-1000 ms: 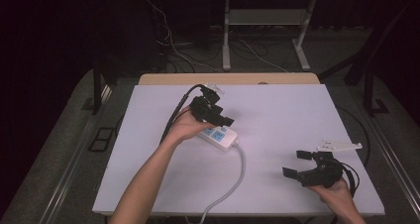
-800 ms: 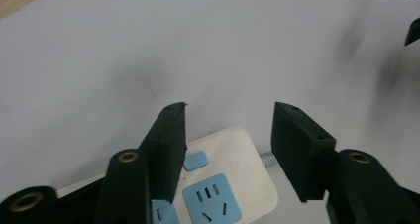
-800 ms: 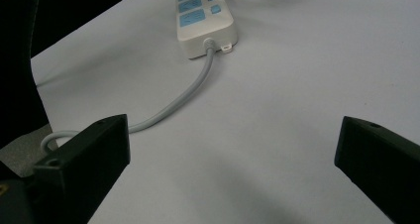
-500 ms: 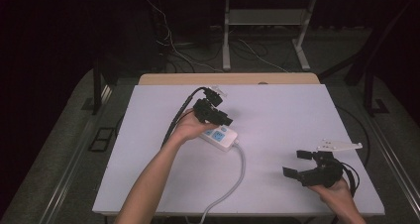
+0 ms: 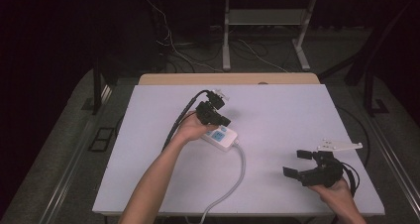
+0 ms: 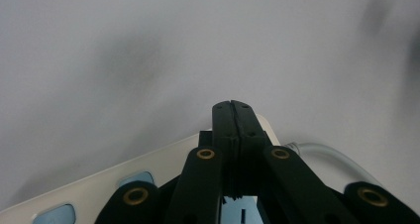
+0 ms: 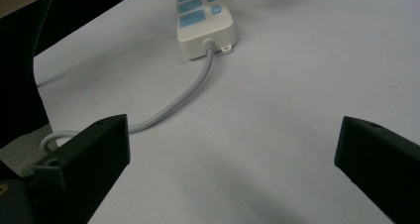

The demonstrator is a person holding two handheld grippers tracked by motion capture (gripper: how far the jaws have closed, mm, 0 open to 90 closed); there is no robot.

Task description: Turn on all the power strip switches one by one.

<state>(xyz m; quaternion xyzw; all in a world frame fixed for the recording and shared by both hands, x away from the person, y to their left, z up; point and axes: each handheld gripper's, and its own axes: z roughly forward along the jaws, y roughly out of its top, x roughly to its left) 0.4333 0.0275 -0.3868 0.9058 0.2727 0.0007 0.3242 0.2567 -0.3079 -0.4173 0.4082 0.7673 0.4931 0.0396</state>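
White plastic with pale blue switches and sockets makes up the power strip (image 5: 219, 136), which lies flat on the lavender table top (image 5: 297, 115), directly beneath the left gripper (image 5: 221, 119). Its jaws have just been closing and now stand pressed together with nothing between them, as the left gripper view shows: the two black tips meet in a thin seam above the strip's rounded end (image 6: 148, 169). With the jaws brought together like that and aimed down at the strip's face, the step in hand looks like pressing one of the blue buttons with the closed tip, rather than picking anything up. The next move would then call for a short, straight push down onto the chosen switch, centred so the tip does not slide off onto the casing, and light enough that the strip does not skid. Well away, at the near right of the table, the right gripper (image 5: 302, 165) is held with its jaws wide apart and empty; in its own view the strip (image 7: 205, 21) lies far ahead of it, between the two spread jaws (image 7: 233, 159). The strip's long axis runs slantwise across the table, from the far left under the left gripper toward the near right. Its grey cord (image 5: 237, 174) leaves that nearer end and curves back toward the person's edge of the table.
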